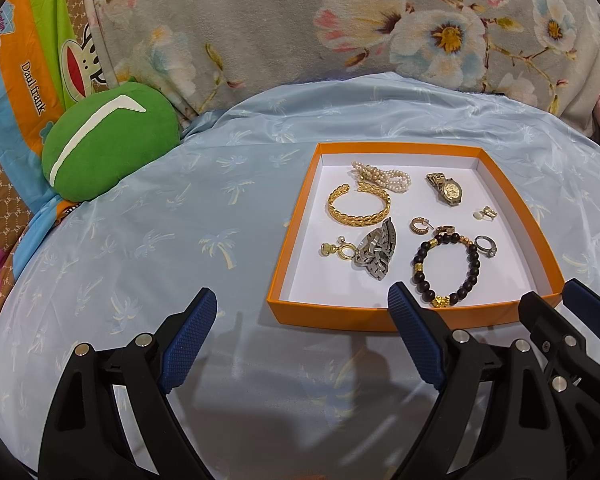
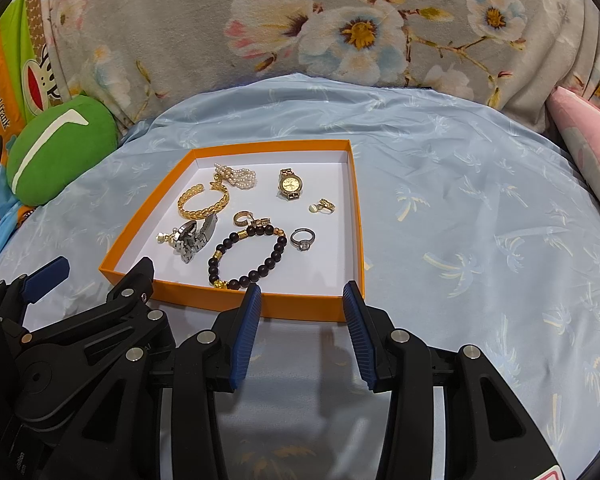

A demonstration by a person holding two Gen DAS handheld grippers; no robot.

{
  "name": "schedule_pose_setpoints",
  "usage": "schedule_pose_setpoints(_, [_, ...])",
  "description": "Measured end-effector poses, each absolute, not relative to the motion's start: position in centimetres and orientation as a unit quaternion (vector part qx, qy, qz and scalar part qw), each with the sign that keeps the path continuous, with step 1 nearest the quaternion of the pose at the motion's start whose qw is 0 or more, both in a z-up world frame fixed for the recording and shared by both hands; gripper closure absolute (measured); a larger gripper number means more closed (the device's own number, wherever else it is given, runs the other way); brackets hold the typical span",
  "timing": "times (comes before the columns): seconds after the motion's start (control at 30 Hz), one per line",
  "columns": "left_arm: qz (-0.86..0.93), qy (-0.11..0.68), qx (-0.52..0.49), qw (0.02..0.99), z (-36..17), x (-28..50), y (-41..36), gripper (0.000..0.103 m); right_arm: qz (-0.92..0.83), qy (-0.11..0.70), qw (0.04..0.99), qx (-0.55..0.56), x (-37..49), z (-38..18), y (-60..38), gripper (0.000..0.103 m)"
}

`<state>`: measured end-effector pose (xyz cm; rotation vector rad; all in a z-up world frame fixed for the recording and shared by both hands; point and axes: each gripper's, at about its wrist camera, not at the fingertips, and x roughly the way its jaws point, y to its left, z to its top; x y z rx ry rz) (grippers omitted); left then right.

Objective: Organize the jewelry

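An orange box lid (image 1: 296, 216) (image 2: 358, 216) with a white floor lies on the light blue sheet. In it lie a gold bangle (image 1: 358, 206) (image 2: 202, 202), a pearl bracelet (image 1: 384, 176) (image 2: 238, 176), a gold watch (image 1: 446, 188) (image 2: 289, 184), a silver watch (image 1: 374, 254) (image 2: 194, 238), a dark bead bracelet (image 1: 446, 268) (image 2: 246, 256), a silver ring (image 1: 486, 246) (image 2: 303, 239) and small earrings (image 1: 486, 213) (image 2: 323, 205). My left gripper (image 1: 300, 300) is open and empty in front of the lid's near left corner. My right gripper (image 2: 302, 292) is open and empty at the lid's near edge.
A green plush cushion (image 1: 104, 144) (image 2: 56, 148) lies to the left. A grey floral blanket (image 1: 300, 20) (image 2: 300, 20) rises behind the sheet. A pink pillow (image 2: 588, 148) sits at the right. Colourful printed bedding (image 1: 16, 80) lies far left.
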<state>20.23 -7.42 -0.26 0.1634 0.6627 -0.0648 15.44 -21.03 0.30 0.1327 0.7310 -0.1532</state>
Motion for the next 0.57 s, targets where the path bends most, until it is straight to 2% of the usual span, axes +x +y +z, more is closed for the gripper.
schedule_pose_setpoints(0.57, [-0.032, 0.325, 0.08, 0.942, -0.31, 20.37, -6.94, 0.018, -0.076, 0.357, 0.929, 0.064, 15.5, 0.23, -21.13, 0.06])
